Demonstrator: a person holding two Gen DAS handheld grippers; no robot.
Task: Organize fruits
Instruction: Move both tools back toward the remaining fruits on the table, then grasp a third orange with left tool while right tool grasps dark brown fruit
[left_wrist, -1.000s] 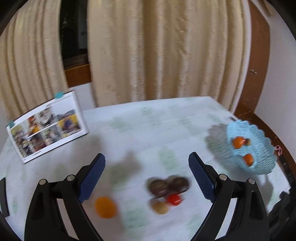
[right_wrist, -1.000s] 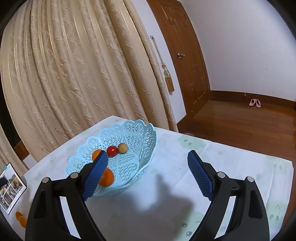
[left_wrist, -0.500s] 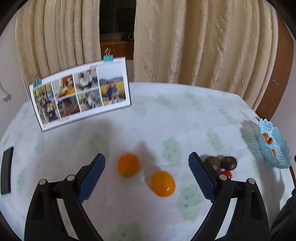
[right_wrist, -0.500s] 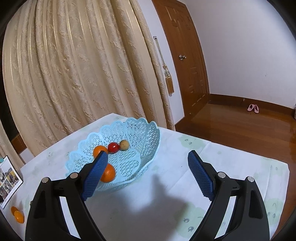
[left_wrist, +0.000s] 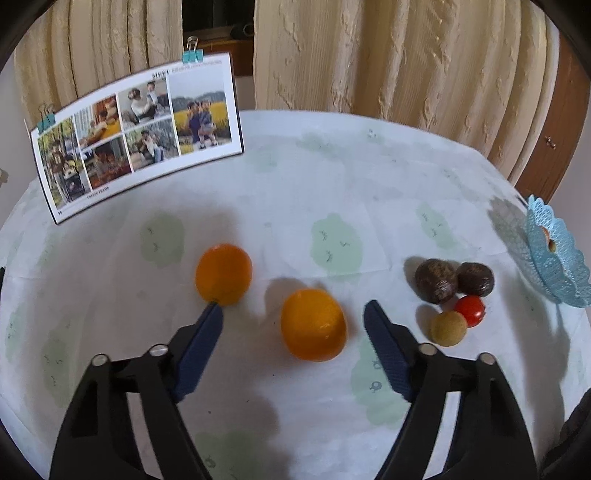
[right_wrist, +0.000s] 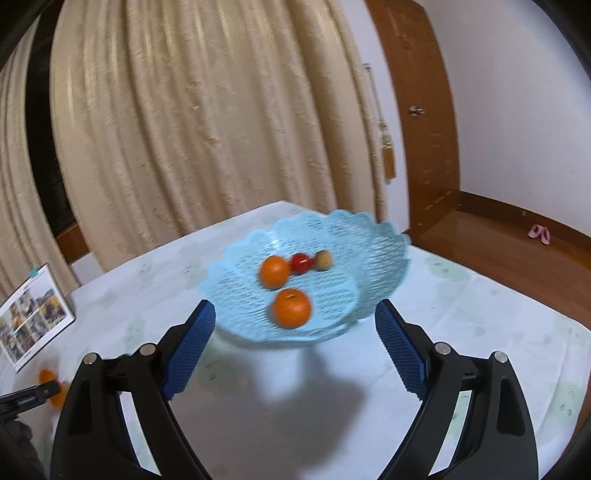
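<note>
1. Left wrist view, nearest: left gripper (left_wrist: 293, 314) straddling the near orange (left_wrist: 313, 324), jaws just narrowed yet clear of the peel on both sides, nothing clamped.
2. Left pad tip almost at the far orange (left_wrist: 223, 274), which sits just beyond and to the left; cannot tell whether touching.
3. Step in hand, as a judgement: closing on the near orange for a pick toward the basket (left_wrist: 557, 258) at the right edge of the table (left_wrist: 332, 177).
4. Next move calls for squeezing further until both pads press the fruit, keeping the left pad off the far orange, then lifting and carrying rightward.
5. Right of the pads, a tight cluster: two dark brown fruits (left_wrist: 436, 280), one red tomato (left_wrist: 469, 311), one tan ball (left_wrist: 448, 328), touching or nearly so.
6. Farther back, one clipped photo board (left_wrist: 136, 136) standing upright before the curtains (left_wrist: 406, 59).
7. Right wrist view: right gripper (right_wrist: 295, 334) spread wide and empty, hovering before the basket.
8. Basket contents, somewhat blurred: two oranges, one red fruit, one tan fruit.
9. Count on the cloth outside the basket: two oranges, two brown, one red, one tan; six still to move.
</note>
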